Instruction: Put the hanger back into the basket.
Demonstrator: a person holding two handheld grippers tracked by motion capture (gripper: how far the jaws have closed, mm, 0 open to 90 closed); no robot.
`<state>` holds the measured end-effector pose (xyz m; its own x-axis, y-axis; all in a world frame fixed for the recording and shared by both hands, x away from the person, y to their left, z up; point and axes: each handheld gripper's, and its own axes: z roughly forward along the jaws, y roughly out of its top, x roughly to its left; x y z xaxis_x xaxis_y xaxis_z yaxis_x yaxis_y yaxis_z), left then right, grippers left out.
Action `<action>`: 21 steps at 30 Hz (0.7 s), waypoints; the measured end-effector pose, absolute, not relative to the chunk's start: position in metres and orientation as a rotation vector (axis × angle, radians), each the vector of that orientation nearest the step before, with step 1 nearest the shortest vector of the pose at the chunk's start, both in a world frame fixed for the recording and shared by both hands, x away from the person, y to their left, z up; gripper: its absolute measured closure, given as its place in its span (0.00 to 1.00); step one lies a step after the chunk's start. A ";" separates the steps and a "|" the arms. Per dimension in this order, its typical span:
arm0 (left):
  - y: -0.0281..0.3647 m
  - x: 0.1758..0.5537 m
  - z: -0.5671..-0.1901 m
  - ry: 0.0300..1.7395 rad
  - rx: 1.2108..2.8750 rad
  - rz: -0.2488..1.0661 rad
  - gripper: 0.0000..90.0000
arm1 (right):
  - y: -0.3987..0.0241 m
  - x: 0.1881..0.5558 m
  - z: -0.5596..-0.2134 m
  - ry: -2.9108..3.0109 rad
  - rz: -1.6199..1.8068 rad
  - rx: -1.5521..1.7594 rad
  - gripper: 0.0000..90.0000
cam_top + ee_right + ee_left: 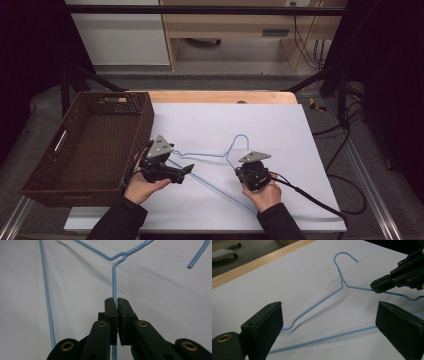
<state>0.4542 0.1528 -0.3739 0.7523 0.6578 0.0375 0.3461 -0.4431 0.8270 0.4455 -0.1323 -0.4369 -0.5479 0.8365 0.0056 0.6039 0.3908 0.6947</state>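
Nearest the person, two hands come in from the bottom edge of the high view, each holding a set of tongs over a white sheet that covers the surface. The right tongs are pressed together on one sloping arm of a blue wire hanger — the wire runs straight between the pads, just below the twisted neck. In the left gripper view the same clamped tips pinch that arm a little to the side of the twist.

The left tongs stand wide apart with nothing between the pads; they hover low over the hanger's other shoulder and its long bottom wire, which passes across the gap beneath them. In the high view the left tongs point toward the right hand.

The hanger lies flat on the sheet, hook pointing away from the person. Farther left, a dark brown woven basket rests at the sheet's edge — beyond it, the bare wooden rim of the surface.
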 end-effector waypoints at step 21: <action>0.109 0.497 -0.404 0.604 2.354 0.416 0.16 | -0.136 0.443 -0.429 2.313 0.982 1.216 0.98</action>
<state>0.4965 0.1089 -0.4041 0.8424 0.5220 0.1337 0.3107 -0.6733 0.6710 0.4430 -0.1357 -0.4294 -0.5714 0.8205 0.0134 0.5794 0.3918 0.7147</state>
